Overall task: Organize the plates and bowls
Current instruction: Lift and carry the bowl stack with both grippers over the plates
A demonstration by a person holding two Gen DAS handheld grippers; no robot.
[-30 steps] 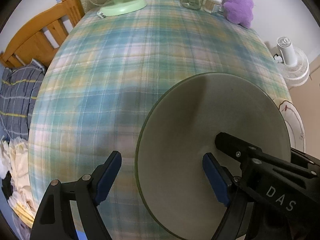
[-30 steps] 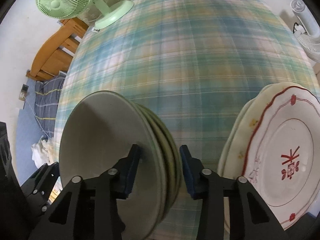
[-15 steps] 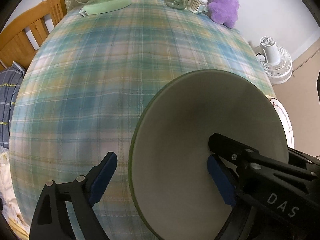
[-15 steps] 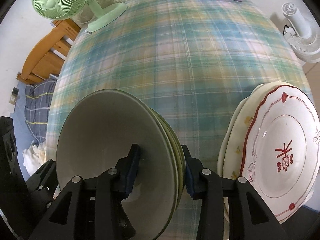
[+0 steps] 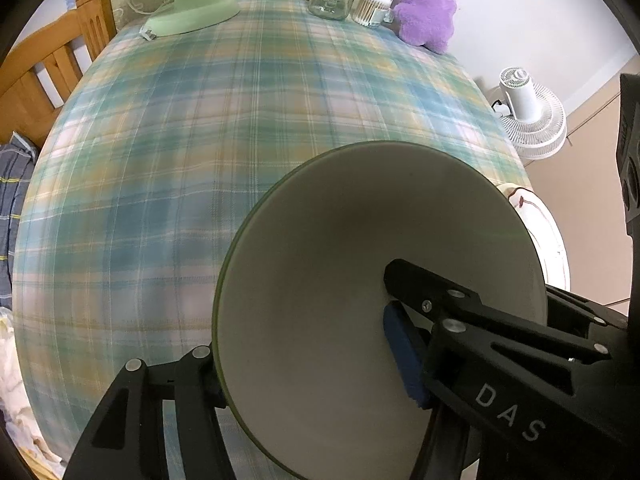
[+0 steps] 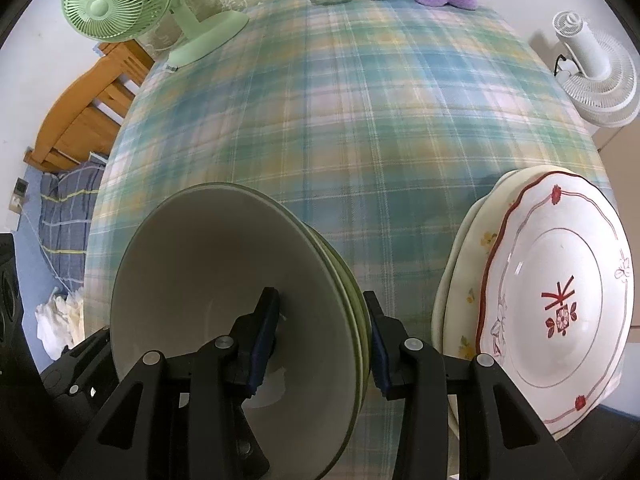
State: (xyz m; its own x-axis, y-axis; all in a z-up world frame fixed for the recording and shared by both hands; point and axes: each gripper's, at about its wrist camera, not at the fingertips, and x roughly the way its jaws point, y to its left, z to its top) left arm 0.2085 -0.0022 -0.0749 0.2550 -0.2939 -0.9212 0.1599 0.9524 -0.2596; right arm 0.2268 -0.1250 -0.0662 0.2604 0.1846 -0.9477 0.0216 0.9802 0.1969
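bowls [image 6: 224, 280] straddled by right gripper [image 6: 320, 336]

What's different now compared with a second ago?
The left gripper has just been closing around the near edge of the bowls; its outer finger now sits behind the rim. The right gripper stays clamped on the far edge. The plates haven't moved.

Black tool [image 5: 312, 364] (blue pads [image 5: 402, 354], apparently rubber).

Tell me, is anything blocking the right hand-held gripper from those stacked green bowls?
Nothing visible does. The right hand-held gripper grips the wall of the bowls, with one pad inside and one outside. The plates lie apart, to its right.
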